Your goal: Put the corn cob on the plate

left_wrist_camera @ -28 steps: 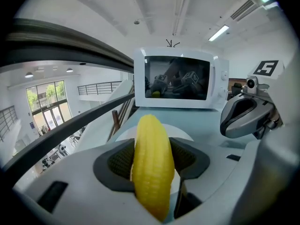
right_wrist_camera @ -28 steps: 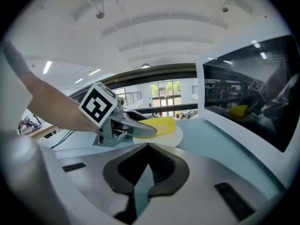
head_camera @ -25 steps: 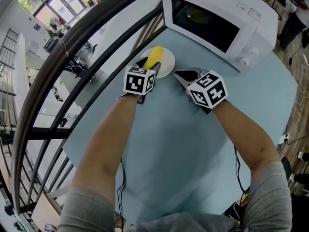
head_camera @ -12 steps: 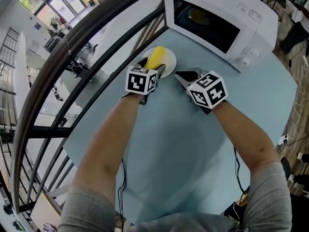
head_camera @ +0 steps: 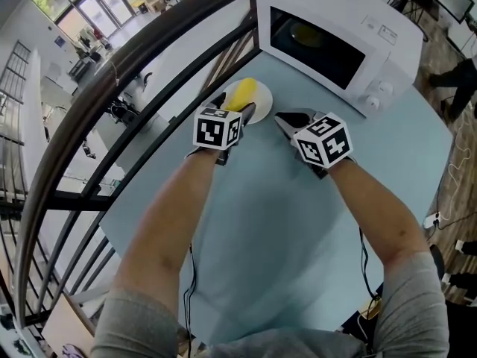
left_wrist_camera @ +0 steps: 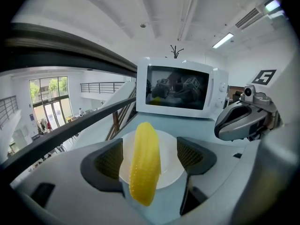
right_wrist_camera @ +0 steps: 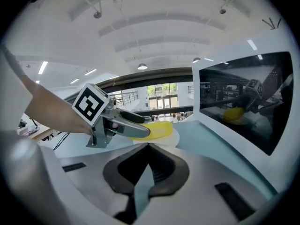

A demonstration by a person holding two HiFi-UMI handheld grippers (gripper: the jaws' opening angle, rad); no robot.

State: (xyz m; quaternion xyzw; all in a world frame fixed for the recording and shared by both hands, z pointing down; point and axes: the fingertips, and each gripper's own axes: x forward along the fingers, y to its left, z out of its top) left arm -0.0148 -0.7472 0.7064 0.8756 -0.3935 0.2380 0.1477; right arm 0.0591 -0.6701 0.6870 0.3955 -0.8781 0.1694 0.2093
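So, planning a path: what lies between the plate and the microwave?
Nothing but bare table between the plate and the microwave; the head view shows that.

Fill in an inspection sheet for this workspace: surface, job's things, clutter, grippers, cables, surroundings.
Surface: light blue table.
Job's things: corn cob lies on the white plate, its near end overhanging the rim.
Clutter: white microwave, door shut, at the table's far side; nothing else seen.
Grippers: left gripper jaws have just been opening and stand apart on either side of the corn cob; right gripper shut, empty, beside the plate.
Cables: a thin dark cable runs under each forearm.
Surroundings: dark railing beside the table, with a bright hall beyond.
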